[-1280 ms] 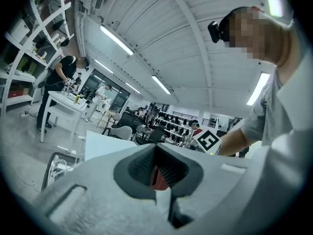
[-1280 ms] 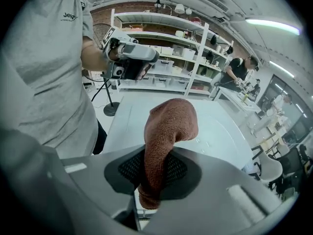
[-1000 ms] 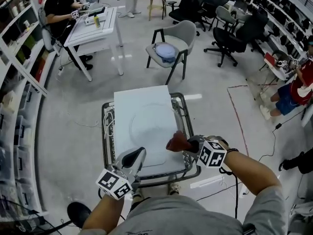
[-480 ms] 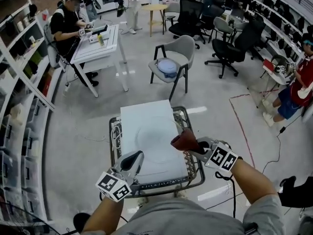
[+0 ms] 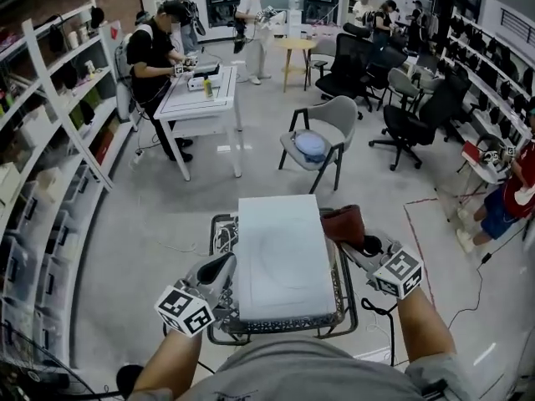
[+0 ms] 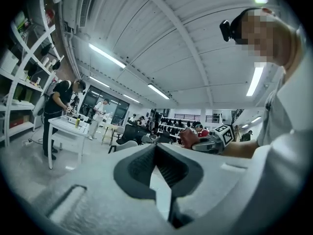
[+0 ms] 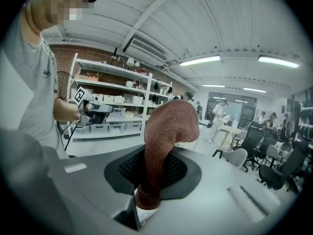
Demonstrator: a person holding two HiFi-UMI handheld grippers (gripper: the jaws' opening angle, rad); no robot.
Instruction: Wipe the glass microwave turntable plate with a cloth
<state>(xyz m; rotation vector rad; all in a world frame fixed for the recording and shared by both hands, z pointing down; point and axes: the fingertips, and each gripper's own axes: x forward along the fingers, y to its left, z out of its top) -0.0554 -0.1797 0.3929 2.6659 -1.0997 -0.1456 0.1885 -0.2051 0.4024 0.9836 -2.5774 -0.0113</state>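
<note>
The glass turntable plate (image 5: 280,253) lies flat and face-up in the middle of the white tabletop (image 5: 251,215). It looks stiff, slick and breakable, so it is best steadied at its rim, and being round it has no long axis. The right claw (image 5: 358,239) is clamped on one end of a soft, limp brown cloth (image 5: 343,222), which runs out along the jaws, off the tabletop's right edge. The left claw (image 5: 224,266) sits at the left edge, its jaws together on nothing.
</note>
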